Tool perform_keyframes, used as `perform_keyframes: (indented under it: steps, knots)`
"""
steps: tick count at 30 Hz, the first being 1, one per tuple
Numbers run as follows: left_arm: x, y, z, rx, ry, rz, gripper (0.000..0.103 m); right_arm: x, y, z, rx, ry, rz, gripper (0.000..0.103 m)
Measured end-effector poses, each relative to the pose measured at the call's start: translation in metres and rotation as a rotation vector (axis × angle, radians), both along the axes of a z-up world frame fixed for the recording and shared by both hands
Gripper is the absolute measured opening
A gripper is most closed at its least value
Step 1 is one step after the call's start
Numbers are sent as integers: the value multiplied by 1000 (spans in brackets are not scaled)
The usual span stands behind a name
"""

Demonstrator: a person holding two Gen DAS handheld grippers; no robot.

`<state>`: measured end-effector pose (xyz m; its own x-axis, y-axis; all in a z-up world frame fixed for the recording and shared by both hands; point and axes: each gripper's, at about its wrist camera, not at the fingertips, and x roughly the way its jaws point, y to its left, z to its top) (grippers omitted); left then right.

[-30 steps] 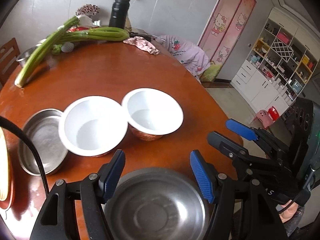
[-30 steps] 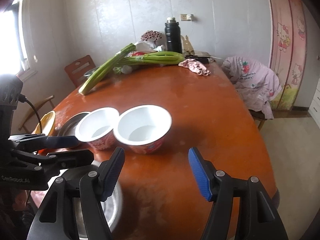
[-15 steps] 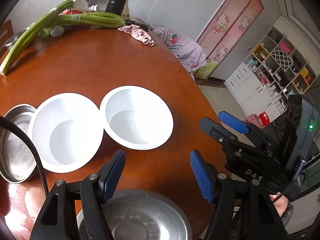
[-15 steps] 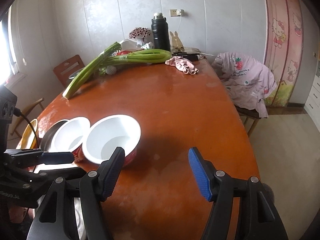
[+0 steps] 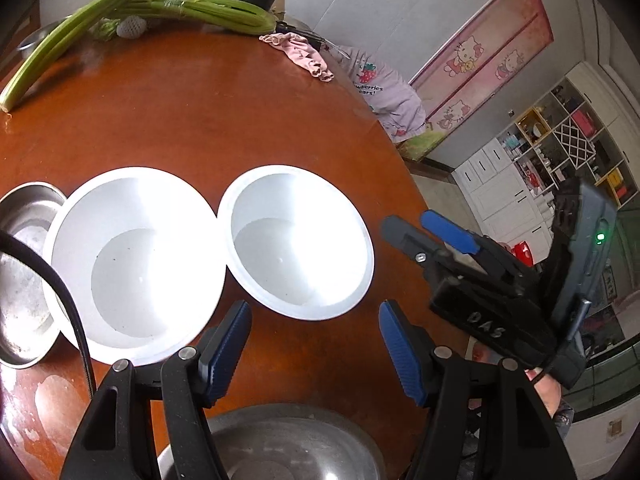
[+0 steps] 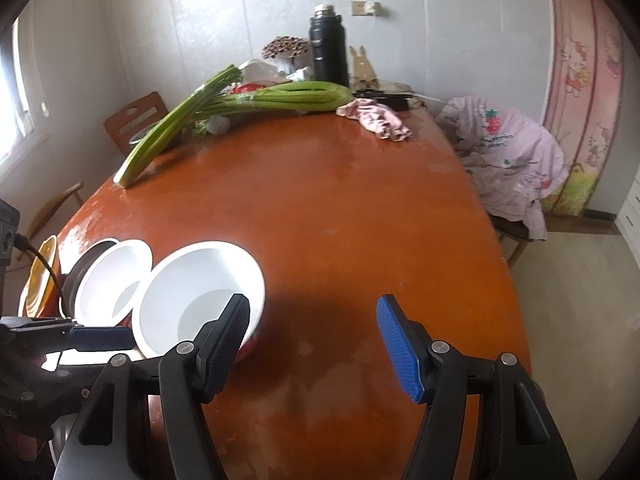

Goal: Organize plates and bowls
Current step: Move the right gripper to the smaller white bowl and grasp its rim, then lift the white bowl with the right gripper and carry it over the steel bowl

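Two white bowls sit side by side on the brown table (image 5: pixel 208 112): the left one (image 5: pixel 136 256) and the right one (image 5: pixel 296 240). A steel bowl (image 5: pixel 24 272) lies partly under the left white bowl's rim. Another steel bowl (image 5: pixel 280 444) lies at the near edge, below my left gripper (image 5: pixel 314 344), which is open and empty just short of the right white bowl. My right gripper (image 6: pixel 312 344) is open and empty, beside the right white bowl (image 6: pixel 200 292); it also shows in the left wrist view (image 5: pixel 436 232). A yellow plate (image 6: pixel 40 276) lies at the far left.
Celery (image 6: pixel 240 104), a black flask (image 6: pixel 328 52), a pink cloth (image 6: pixel 376 118) and other items lie at the table's far end. A chair with pink clothing (image 6: pixel 512 152) stands at the right; a wooden chair (image 6: pixel 136 120) at the far left.
Both grippers have moved forward and lower toward the white bowls, which now look larger and closer. The near steel bowl has slipped further under the left gripper. Both grippers stay open.
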<state>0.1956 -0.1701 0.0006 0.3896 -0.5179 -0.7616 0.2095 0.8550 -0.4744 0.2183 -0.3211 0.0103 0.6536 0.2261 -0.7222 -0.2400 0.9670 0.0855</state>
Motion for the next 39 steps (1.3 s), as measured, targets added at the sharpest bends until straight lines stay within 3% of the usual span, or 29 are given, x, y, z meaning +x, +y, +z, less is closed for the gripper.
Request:
perform_keyframes:
  steps: [13, 22, 39]
  knots:
    - [17, 7, 2, -16, 21, 18, 61, 23, 27, -18, -71, 49, 92, 57]
    - [23, 5, 2, -7, 28, 25, 60, 24, 33, -29, -47, 88, 131, 48]
    - [24, -1, 2, 10, 8, 12, 60, 3, 47, -34, 9, 130, 170, 48]
